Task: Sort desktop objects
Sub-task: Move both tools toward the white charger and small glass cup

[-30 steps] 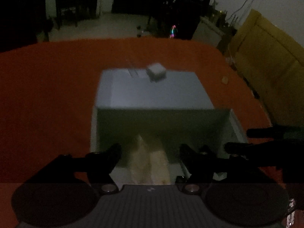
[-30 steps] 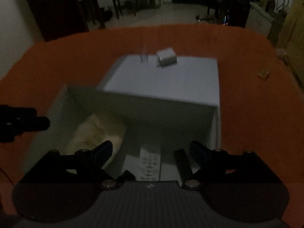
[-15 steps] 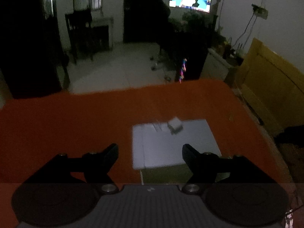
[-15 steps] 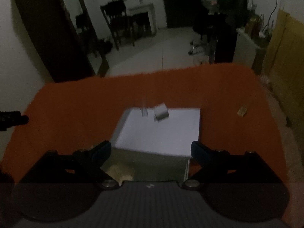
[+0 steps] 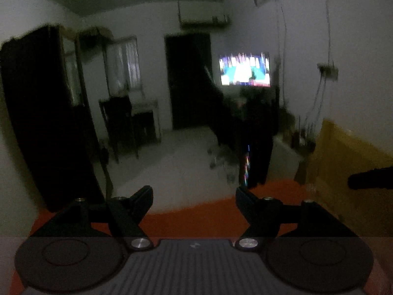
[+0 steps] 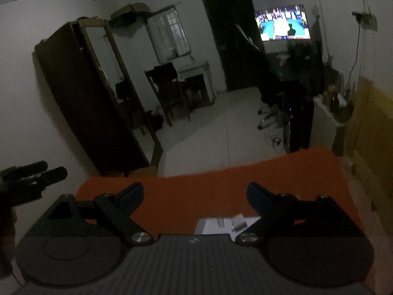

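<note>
My left gripper (image 5: 194,194) is open with nothing between its fingers, held high over the far edge of the orange table (image 5: 196,215). My right gripper (image 6: 195,189) is also open and holds nothing. Low in the right wrist view, just past the gripper's body, a corner of the white box lid (image 6: 211,225) shows, with a small white block (image 6: 239,222) on it. The inside of the box is hidden. Each gripper appears at the edge of the other's view: the right gripper (image 5: 371,178) and the left gripper (image 6: 32,172).
The dim room lies beyond the table: a dark wardrobe (image 6: 91,93), a chair and small desk (image 6: 172,91), a lit TV (image 6: 282,23), and a yellow wooden board (image 5: 348,162) to the right. The orange table (image 6: 208,191) ends just ahead.
Both grippers have risen far above the box and tilted up. The open box with its contents has dropped out of the left view and nearly out of the right.
</note>
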{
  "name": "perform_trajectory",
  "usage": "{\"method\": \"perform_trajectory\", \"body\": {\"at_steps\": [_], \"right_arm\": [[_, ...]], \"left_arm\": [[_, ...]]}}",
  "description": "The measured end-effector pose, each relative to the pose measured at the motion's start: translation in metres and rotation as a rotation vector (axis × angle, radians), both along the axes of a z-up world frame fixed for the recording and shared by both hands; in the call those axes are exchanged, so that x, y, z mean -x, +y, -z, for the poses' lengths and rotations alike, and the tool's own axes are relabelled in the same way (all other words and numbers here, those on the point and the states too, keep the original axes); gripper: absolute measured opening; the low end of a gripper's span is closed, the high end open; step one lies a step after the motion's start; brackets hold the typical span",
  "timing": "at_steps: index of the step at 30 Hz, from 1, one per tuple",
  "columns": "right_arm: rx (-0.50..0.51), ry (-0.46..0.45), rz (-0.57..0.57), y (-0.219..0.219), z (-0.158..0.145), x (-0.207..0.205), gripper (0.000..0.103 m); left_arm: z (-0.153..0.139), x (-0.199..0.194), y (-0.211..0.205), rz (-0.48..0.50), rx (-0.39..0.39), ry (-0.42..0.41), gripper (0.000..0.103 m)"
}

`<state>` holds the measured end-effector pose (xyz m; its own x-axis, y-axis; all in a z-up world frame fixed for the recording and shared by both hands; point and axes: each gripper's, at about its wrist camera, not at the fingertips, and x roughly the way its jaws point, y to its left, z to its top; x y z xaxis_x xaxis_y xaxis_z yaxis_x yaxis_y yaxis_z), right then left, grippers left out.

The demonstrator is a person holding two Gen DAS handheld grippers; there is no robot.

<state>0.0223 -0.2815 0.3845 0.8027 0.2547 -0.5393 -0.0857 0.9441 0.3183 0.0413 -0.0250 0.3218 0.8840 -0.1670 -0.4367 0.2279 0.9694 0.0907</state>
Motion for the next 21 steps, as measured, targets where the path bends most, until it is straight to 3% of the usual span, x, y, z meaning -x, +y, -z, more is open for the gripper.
{"method": "perform_trajectory", "body": {"at_steps": [5,9,11,17,18,21], "right_arm": [[0.021,0.006,0.021,0.007,-0.069,-0.026,0.093],[0.080,-0.025,0.060,0.013,-0.101,-0.048,0.096],[0.114,-0.026,0.074,0.019,-0.098,-0.063,0.096],[0.176,0.077,0.070,0.029,-0.031,-0.115,0.096],[0.187,0.094,0.069,0.029,-0.003,-0.121,0.096],[0.214,0.125,0.081,0.030,0.024,-0.143,0.096]], "left_arm": [[-0.054,-0.006,-0.037,0.009,0.016,-0.053,0.072],[-0.069,-0.024,-0.059,-0.030,0.025,-0.079,0.086],[-0.060,-0.039,-0.071,-0.028,0.036,-0.073,0.086],[-0.014,-0.084,-0.081,-0.048,0.085,-0.017,0.082],[-0.004,-0.094,-0.083,-0.061,0.074,-0.003,0.082],[0.027,-0.115,-0.085,-0.076,0.036,0.036,0.082]]}}
